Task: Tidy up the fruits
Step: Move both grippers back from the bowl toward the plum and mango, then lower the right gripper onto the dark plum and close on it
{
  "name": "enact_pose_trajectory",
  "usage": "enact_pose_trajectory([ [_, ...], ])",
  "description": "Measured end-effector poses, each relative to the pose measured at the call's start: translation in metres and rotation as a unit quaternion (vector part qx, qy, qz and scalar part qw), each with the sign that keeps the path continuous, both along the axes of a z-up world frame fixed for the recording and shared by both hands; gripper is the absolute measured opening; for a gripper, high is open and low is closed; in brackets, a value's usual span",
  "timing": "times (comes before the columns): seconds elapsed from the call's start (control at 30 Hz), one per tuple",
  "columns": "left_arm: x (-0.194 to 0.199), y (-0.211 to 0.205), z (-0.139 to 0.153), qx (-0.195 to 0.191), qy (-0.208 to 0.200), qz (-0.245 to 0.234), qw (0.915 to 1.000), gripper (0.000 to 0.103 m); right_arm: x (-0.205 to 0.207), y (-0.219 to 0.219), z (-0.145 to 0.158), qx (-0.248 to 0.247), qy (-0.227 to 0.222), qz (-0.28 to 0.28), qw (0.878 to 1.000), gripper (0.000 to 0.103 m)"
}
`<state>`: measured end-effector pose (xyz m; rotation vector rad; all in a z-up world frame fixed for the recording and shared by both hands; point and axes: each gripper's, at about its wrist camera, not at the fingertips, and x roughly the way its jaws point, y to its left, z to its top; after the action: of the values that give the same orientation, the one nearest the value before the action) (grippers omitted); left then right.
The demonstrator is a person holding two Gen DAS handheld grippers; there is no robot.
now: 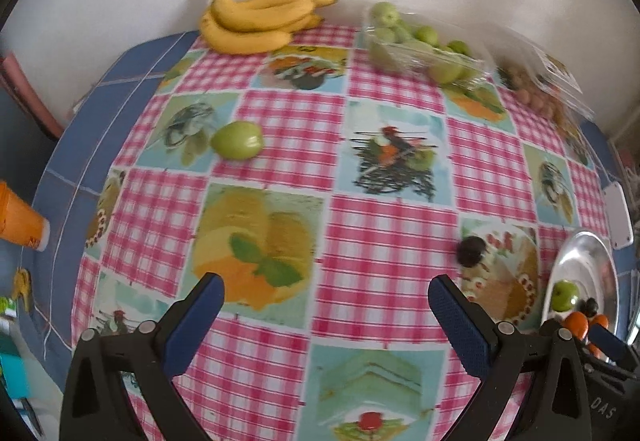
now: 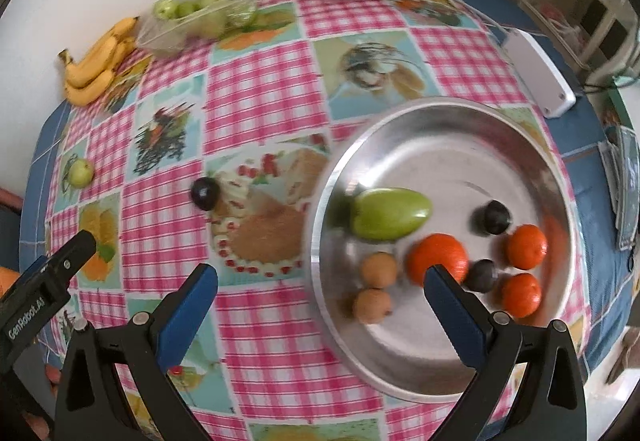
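A: Both tools are being held above the worktop (image 1: 384, 241). The left gripper (image 1: 326, 315) is being carried with jaws spread wide and nothing between them; the right gripper (image 2: 320, 299) is likewise wide open and empty, hanging over the near rim of the metal bowl (image 2: 448, 121).

B: Loose fruit is still being left out: a green fruit (image 1: 237, 140) lying well to the left, and a dark plum (image 1: 471, 251) lying near the bowl, clear of its rim.

A: The plum is probably being taken next. It is round and likely to roll, so the jaws are best lowered astride its widest part and closed gently, with no bruising squeeze.

B: Bowl contents are being counted in the right wrist view: one large green fruit (image 2: 390, 213), three oranges (image 2: 438, 259), two dark plums (image 2: 493, 217), two brown fruits (image 2: 379, 269). At the back, one bunch of bananas (image 1: 260, 21) and two clear punnets (image 1: 424, 49) are being left; their contents are too blurred to count.
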<state>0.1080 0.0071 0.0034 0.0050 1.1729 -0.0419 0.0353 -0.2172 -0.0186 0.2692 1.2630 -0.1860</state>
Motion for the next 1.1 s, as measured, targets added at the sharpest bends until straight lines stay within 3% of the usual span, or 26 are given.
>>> enact_pose_trajectory([
  [0.5, 0.011, 0.059, -0.006, -0.004, 0.013, 0.058, 0.9982, 0.103, 0.025, 0.077, -0.009, 0.021, -0.016, 0.082, 0.996, 0.103],
  [1.1, 0.019, 0.051, -0.022, 0.005, 0.030, 0.048, 0.9984, 0.103, 0.042, 0.081, -0.026, 0.034, -0.022, 0.081, 0.996, 0.102],
])
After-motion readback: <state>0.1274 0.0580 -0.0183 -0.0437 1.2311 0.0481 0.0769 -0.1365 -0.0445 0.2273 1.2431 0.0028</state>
